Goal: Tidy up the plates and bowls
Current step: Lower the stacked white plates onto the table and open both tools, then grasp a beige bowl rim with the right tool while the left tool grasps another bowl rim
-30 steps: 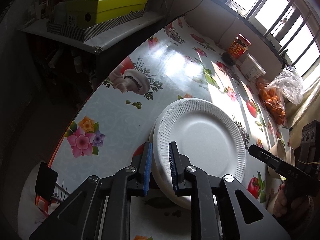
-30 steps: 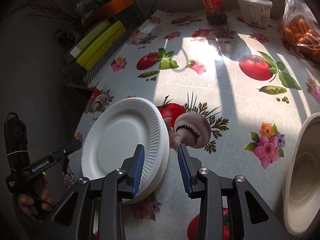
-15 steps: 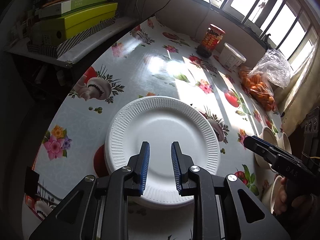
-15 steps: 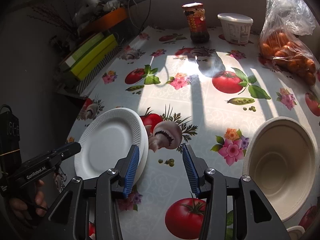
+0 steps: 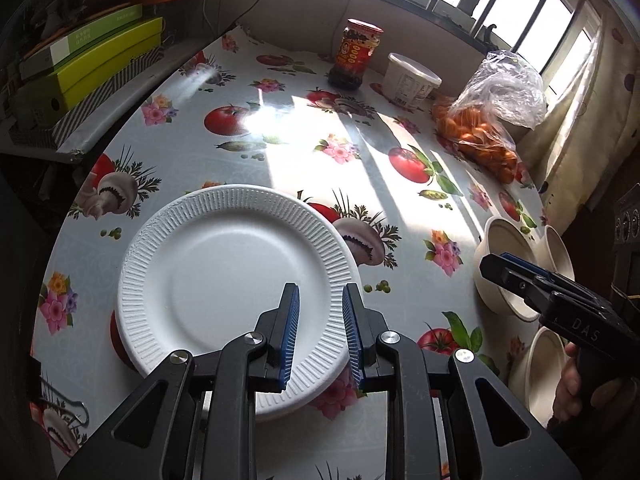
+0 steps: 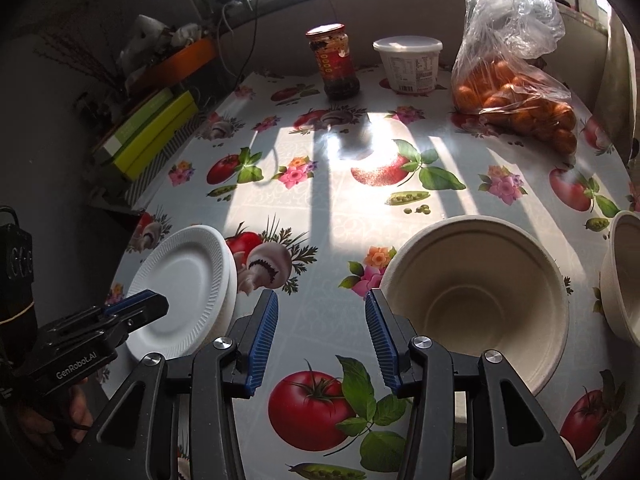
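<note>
A stack of white paper plates [image 5: 232,276] lies flat near the table's left edge, also seen in the right wrist view as plates [image 6: 184,288]. My left gripper [image 5: 320,320] hovers over the stack's near right rim, open by a narrow gap, pads touching nothing. Beige paper bowls [image 5: 508,240] stand to the right of the plates. My right gripper [image 6: 322,332] is open and empty above the tablecloth. Its right finger is beside the near rim of a large beige bowl [image 6: 472,304]. Another bowl [image 6: 624,280] shows at the right edge.
A red-labelled jar [image 6: 334,64], a white lidded tub [image 6: 408,64] and a plastic bag of oranges [image 6: 516,96] stand along the far wall. Yellow-green boxes [image 5: 92,68] sit on a side shelf left of the table. A curtain [image 5: 580,128] hangs at the right.
Both grippers have come off the plates' edge and swung right. The top plate now lies flat on the stack. The right jaws have widened, and the big bowl has come into their view.
</note>
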A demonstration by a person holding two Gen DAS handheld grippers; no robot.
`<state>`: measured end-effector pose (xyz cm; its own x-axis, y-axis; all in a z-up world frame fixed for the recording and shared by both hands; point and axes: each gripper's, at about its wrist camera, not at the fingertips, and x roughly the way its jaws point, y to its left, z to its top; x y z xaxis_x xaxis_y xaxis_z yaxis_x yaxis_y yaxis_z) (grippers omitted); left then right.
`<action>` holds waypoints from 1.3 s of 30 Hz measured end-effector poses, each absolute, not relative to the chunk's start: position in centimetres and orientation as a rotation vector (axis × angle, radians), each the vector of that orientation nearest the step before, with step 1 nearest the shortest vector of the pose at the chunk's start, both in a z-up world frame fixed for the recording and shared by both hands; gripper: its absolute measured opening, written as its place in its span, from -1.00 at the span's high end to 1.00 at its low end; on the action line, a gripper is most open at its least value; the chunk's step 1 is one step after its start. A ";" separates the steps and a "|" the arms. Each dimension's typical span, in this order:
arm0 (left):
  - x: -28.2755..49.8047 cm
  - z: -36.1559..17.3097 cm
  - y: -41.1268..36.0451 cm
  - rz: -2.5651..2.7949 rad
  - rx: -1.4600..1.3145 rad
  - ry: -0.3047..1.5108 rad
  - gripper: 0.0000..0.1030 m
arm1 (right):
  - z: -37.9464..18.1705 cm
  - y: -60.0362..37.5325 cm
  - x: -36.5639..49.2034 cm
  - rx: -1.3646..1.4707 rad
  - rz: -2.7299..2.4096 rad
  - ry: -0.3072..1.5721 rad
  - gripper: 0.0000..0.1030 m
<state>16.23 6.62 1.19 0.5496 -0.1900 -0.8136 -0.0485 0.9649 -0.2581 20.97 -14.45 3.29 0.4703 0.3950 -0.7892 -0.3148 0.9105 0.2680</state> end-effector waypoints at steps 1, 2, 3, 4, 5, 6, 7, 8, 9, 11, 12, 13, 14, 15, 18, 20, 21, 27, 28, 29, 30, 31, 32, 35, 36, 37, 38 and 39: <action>16.3 1.2 6.2 -0.094 -0.258 0.989 0.55 | 3.4 -15.0 20.9 0.091 0.428 0.986 0.12; 16.4 1.3 5.6 -0.106 -0.252 0.990 0.55 | 3.5 -15.4 20.8 0.091 0.418 0.982 0.12; 16.5 1.3 5.1 -0.117 -0.244 0.991 0.55 | 3.6 -15.9 20.7 0.088 0.406 0.977 0.12; 16.7 1.3 4.6 -0.124 -0.236 0.991 0.55 | 3.7 -16.4 20.6 0.086 0.393 0.972 0.11; 16.8 1.3 4.1 -0.131 -0.228 0.991 0.55 | 3.8 -17.0 20.5 0.086 0.380 0.967 0.11; 16.9 1.3 3.6 -0.142 -0.221 0.991 0.55 | 3.9 -17.5 20.4 0.089 0.368 0.964 0.11; 17.0 1.4 3.0 -0.152 -0.215 0.991 0.55 | 3.9 -18.1 20.3 0.093 0.358 0.962 0.11; 17.2 1.4 2.6 -0.163 -0.211 0.990 0.55 | 4.0 -18.6 20.3 0.097 0.347 0.959 0.11; 17.3 1.4 2.1 -0.173 -0.207 0.989 0.55 | 4.1 -19.2 20.2 0.098 0.336 0.954 0.10; 17.6 1.5 1.1 -0.191 -0.200 0.986 0.55 | 4.2 -20.3 19.9 0.095 0.305 0.942 0.10; 17.7 1.5 0.6 -0.203 -0.197 0.985 0.55 | 4.2 -20.8 19.8 0.095 0.292 0.936 0.10; 17.8 1.5 0.1 -0.213 -0.192 0.984 0.55 | 4.3 -21.4 19.8 0.099 0.282 0.932 0.10; 18.0 1.5 -0.4 -0.223 -0.189 0.986 0.55 | 4.3 -21.8 19.7 0.103 0.273 0.929 0.10; 18.2 1.5 -0.8 -0.233 -0.188 0.988 0.55 | 4.3 -22.3 19.7 0.106 0.261 0.927 0.10; 18.6 1.4 -1.9 -0.262 -0.186 0.991 0.55 | 4.2 -23.7 19.6 0.112 0.227 0.917 0.10; 18.8 1.5 -2.6 -0.281 -0.183 0.987 0.55 | 4.1 -24.4 19.6 0.116 0.209 0.912 0.10; 19.0 1.5 -3.0 -0.287 -0.182 0.986 0.55 | 4.1 -24.9 19.5 0.119 0.197 0.908 0.10; 19.9 1.1 -4.6 -0.324 -0.192 0.999 0.55 | 3.9 -27.1 19.4 0.121 0.149 0.897 0.10; 20.0 1.0 -4.8 -0.329 -0.192 1.001 0.55 | 3.9 -27.4 19.3 0.125 0.150 0.901 0.10; 20.1 0.9 -5.1 -0.335 -0.192 1.003 0.55 | 3.9 -27.6 19.3 0.132 0.152 0.903 0.10; 20.2 0.8 -5.4 -0.338 -0.193 1.007 0.55 | 3.9 -27.9 19.3 0.145 0.154 0.905 0.10; 20.3 0.7 -5.6 -0.342 -0.193 1.010 0.55 | 4.0 -28.2 19.2 0.160 0.159 0.905 0.10; 20.4 0.6 -5.8 -0.345 -0.192 1.014 0.55 | 4.1 -28.5 19.0 0.175 0.167 0.902 0.10; 20.6 0.4 -6.3 -0.349 -0.189 1.023 0.55 | 4.7 -29.2 18.5 0.189 0.167 0.894 0.10; 20.6 0.3 -6.4 -0.350 -0.191 1.025 0.55 | 4.9 -29.4 18.3 0.191 0.167 0.895 0.10; 20.6 0.3 -6.5 -0.353 -0.193 1.026 0.55 | 5.1 -29.7 18.1 0.194 0.169 0.895 0.10; 20.7 0.3 -6.6 -0.356 -0.196 1.027 0.55 | 5.4 -30.1 17.7 0.194 0.170 0.891 0.10; 20.7 0.3 -6.7 -0.355 -0.199 1.028 0.55 | 5.7 -30.4 17.4 0.190 0.167 0.885 0.10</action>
